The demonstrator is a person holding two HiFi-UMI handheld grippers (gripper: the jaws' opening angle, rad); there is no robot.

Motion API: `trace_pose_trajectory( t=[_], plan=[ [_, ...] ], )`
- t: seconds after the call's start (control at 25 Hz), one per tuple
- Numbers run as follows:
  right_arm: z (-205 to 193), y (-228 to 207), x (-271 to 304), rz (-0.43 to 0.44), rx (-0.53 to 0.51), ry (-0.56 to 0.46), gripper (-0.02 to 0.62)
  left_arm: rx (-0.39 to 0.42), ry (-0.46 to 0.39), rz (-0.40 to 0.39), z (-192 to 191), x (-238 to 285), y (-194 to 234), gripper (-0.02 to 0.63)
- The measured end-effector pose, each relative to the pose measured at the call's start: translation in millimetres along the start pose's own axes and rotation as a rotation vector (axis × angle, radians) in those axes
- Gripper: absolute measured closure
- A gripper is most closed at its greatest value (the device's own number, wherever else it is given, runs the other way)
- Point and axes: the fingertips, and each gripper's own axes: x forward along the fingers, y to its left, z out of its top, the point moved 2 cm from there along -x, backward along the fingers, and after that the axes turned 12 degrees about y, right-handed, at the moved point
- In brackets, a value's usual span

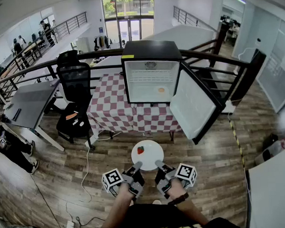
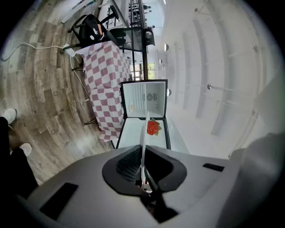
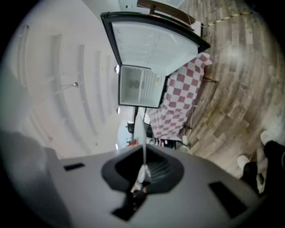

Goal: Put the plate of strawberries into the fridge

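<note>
A round white plate (image 1: 149,158) with one red strawberry (image 1: 140,150) on it hangs level over the wooden floor, just in front of me. My left gripper (image 1: 137,168) is shut on its near left rim and my right gripper (image 1: 159,166) is shut on its near right rim. In the left gripper view the plate (image 2: 145,133) runs edge-on between the jaws, with the strawberry (image 2: 152,128) beside it. In the right gripper view the plate (image 3: 139,133) is a thin edge in the jaws. Ahead, the black mini fridge (image 1: 151,79) stands on a checkered table (image 1: 113,110), its door (image 1: 193,103) swung open to the right.
A small orange item (image 1: 161,90) lies inside the fridge. A black office chair (image 1: 74,81) and a grey desk (image 1: 30,100) stand to the left. Cables (image 1: 86,171) trail over the floor at lower left. A dark railing (image 1: 216,59) runs behind the table.
</note>
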Motion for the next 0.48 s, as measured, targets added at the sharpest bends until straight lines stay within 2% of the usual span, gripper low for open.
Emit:
trace_pose_trajectory(
  t=[0.2,0.48],
  plan=[
    [-2,-2,-22,0.015,-0.012,0.006,0.566,0.007,-0.003,-0.013,-21,6,-1,0.566],
    [-7,-28,-55,0.016,0.028,0.012,0.566,-0.002,-0.003,0.009,-58,11,17,0.566]
  ],
)
